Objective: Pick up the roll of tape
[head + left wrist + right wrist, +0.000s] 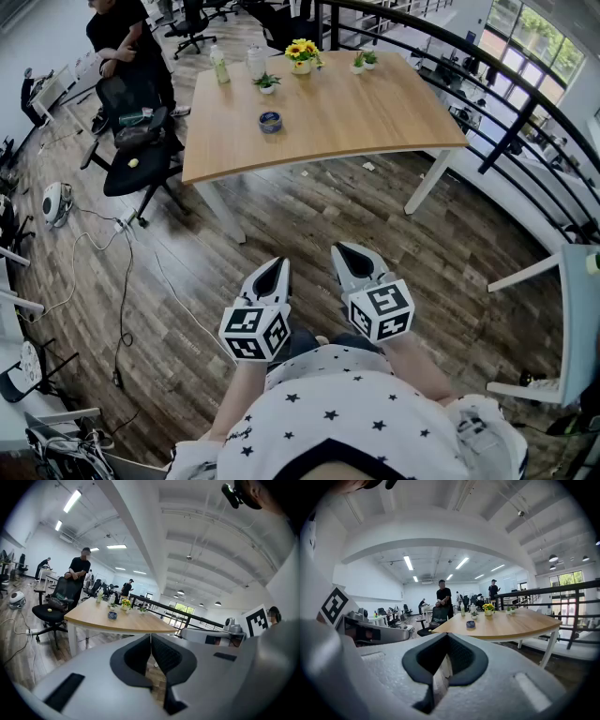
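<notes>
Two grippers, lower centre of the head view: left gripper (274, 269) and right gripper (350, 255). Jaws are together on both, nothing between them. One roll of tape (270, 121), blue and round, lies flat on the light wood table (375, 122), upper centre, well apart from both grippers. Also on the table: two bottles (219, 66), one pot of yellow flowers (302, 54), three small potted plants (267, 84).

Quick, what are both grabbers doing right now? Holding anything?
Left gripper: closed, holding nothing.
Right gripper: closed, holding nothing.
</notes>
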